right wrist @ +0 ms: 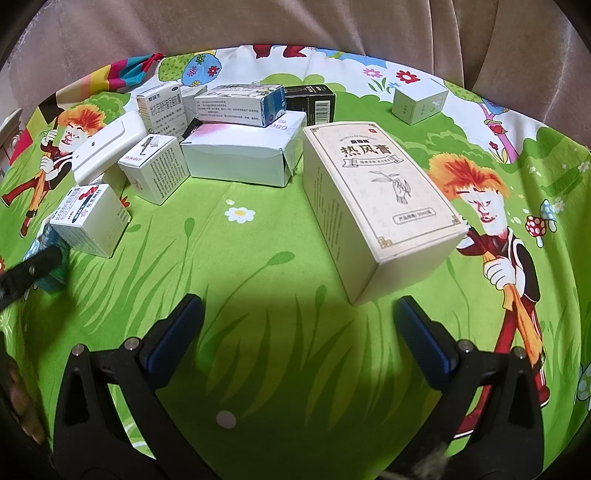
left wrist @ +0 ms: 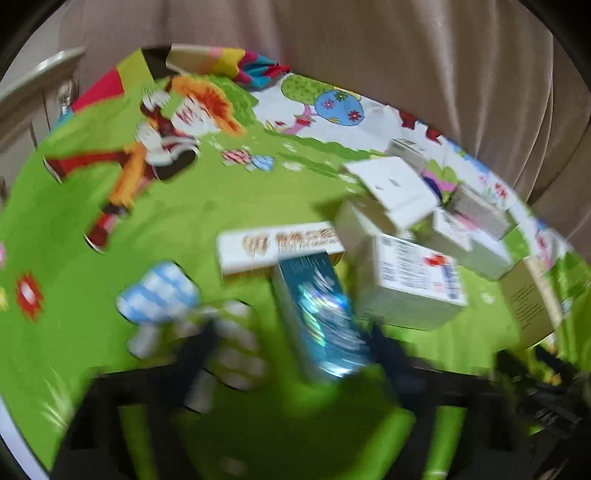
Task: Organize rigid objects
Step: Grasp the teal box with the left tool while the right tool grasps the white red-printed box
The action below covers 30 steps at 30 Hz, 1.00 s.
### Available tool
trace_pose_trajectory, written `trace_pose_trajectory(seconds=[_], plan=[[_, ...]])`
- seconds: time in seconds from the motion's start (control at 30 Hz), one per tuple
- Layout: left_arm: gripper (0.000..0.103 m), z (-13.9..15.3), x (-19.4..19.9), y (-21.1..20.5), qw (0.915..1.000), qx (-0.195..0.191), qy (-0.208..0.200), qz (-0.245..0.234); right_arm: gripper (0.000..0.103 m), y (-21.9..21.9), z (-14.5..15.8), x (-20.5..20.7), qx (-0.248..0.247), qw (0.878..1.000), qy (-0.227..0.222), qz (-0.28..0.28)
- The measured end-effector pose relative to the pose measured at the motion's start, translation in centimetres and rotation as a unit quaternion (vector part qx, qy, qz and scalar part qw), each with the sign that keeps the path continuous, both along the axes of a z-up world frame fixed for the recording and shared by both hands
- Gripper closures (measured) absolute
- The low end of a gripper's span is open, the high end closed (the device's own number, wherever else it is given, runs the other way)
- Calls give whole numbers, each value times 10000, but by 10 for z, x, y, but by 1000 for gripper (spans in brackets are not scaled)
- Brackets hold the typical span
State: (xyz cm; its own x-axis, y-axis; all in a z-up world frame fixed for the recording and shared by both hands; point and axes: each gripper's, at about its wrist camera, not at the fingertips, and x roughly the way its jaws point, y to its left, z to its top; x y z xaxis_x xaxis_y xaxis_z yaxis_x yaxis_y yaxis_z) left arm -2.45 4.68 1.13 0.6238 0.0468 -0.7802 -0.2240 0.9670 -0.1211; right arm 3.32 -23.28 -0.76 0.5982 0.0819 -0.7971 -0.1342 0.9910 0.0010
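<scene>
1. Right wrist view: the green cartoon tablecloth spreads beneath the wide-open, empty right gripper.
2. Its beige box lies just ahead, right of centre.
3. Left gripper, blurred, seems to clasp a teal box.

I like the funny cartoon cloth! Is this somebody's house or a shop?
Probably a house. A table wears a children's cartoon tablecloth, beige curtains hang behind, and mixed medicine boxes lie loosely piled, not shelved.
</scene>
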Motion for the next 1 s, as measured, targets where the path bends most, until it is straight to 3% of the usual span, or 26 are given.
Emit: trace_pose_trajectory(seconds=[0.03, 0.1, 0.27, 0.4, 0.6, 0.77, 0.87, 0.93, 0.97, 1.0], plan=[[69, 0, -1, 8, 9999, 74, 24, -83, 0, 0, 0, 1, 0, 10000, -1, -6], [69, 2, -3, 24, 9987, -295, 33, -409, 0, 1, 0, -1, -5, 10000, 0, -17], [68, 0, -15, 63, 9934, -1134, -21, -184, 0, 5, 2, -7, -28, 10000, 51, -46], [68, 1, -12, 61, 9948, -945, 26, -378, 0, 36, 3, -19, -47, 9939, 77, 1101], [61, 2, 2, 62, 9964, -802, 92, -270, 0, 104, 4, -5, -114, 9618, 125, 2732], [52, 3, 11, 63, 9976, -606, 191, -266, 0, 151, 3, 31, -152, 9386, 160, 3443], [42, 2, 17, 55, 9986, -315, 228, -352, 0, 171, 3, 40, -200, 9283, 167, 3710], [38, 0, 20, 46, 9989, 55, 252, -384, 7, 169, 5, 40, -170, 9270, 168, 3743], [40, -2, 19, 42, 9988, 216, 230, -378, 28, 164, 9, 34, -120, 9276, 95, 3732], [55, -3, 16, 39, 9982, 451, 198, -338, 57, 157, 13, 26, -75, 9300, 50, 3673]])
